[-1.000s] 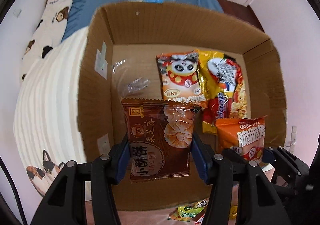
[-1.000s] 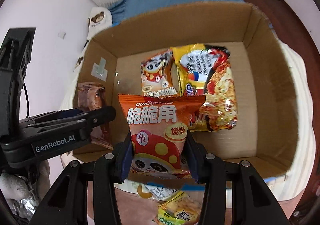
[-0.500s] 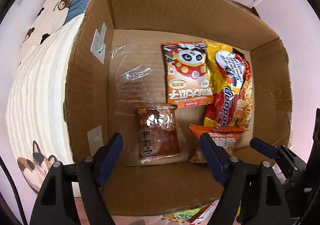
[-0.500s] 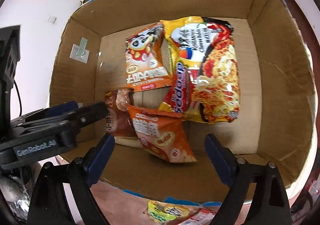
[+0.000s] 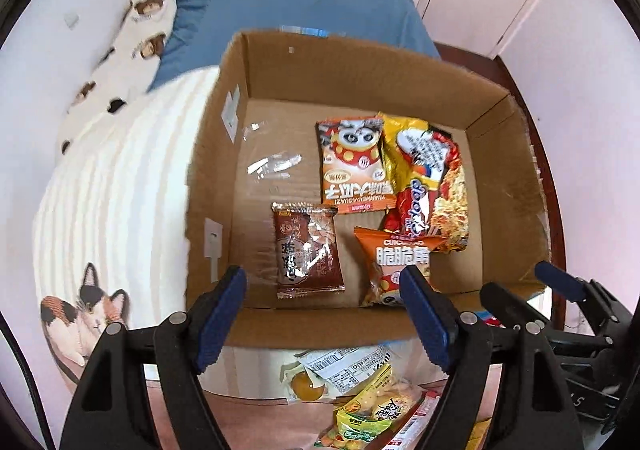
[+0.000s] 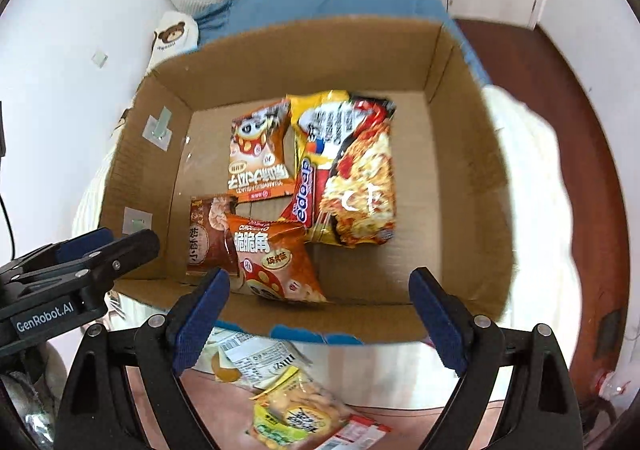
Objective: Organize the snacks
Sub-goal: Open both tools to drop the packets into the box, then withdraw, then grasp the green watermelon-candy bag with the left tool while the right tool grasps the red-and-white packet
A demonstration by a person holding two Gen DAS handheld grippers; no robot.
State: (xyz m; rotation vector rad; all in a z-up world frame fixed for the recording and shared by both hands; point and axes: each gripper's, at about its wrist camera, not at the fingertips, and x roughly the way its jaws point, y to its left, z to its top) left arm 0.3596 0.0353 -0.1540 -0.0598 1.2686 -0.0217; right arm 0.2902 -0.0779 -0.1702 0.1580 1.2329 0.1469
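An open cardboard box [image 5: 304, 54] [image 6: 472, 178] holds several snack packs. A brown biscuit pack [image 5: 307, 250] [image 6: 208, 238] lies flat near the box's front wall. Beside it an orange chip bag [image 5: 394, 262] [image 6: 272, 258] leans on a yellow-red noodle pack [image 5: 432, 178] [image 6: 356, 174]. An orange panda bag [image 5: 354, 166] [image 6: 258, 154] lies further back. My left gripper [image 5: 324, 314] hangs open above the front wall, nothing between its fingers. My right gripper [image 6: 320, 318] is open too, empty, to the right of the left one.
More snack packs lie outside the box on the pink surface in front: a yellow-green bag [image 5: 372, 406] [image 6: 296, 418] and a white-labelled pack [image 5: 340, 366] [image 6: 256, 358]. A striped white cushion [image 5: 112, 202] with a cat print sits left of the box, blue bedding [image 5: 296, 10] behind.
Both grippers opened and let go: the brown biscuit pack and the orange chip bag dropped into the box. Both grippers then drew back and up from the box.
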